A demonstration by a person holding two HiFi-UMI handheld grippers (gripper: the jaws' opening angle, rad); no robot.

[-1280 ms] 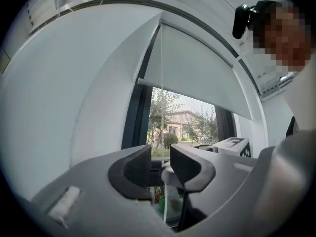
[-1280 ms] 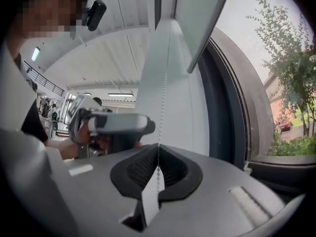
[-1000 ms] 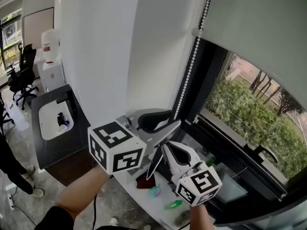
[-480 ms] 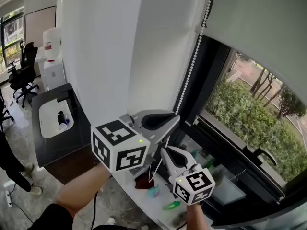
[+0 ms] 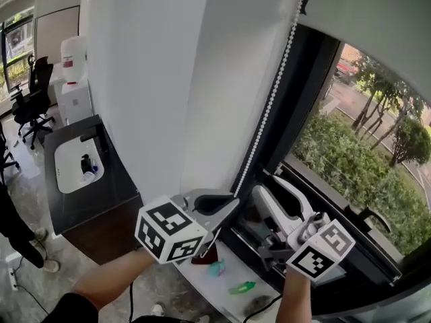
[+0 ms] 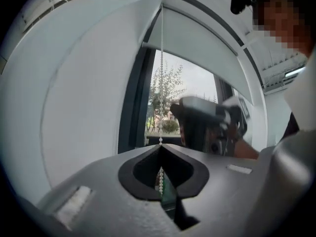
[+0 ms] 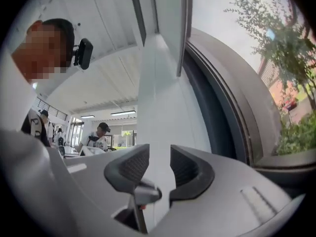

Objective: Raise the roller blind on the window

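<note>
Left gripper view is showing the left gripper (image 6: 160, 149), its jaws having just been closing, pinching the white beaded pull chain (image 6: 160, 90) tight, likely to haul the grey fabric roller blind (image 5: 377, 19) (sitting high over the window (image 5: 357, 153)) higher still, while the right gripper (image 5: 275, 188), jaws just opening, is standing wide and empty beside the chain.

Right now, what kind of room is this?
Probably an office. There are black swivel chairs, what looks like a water dispenser by the wall, and a big window with a roller blind.
</note>
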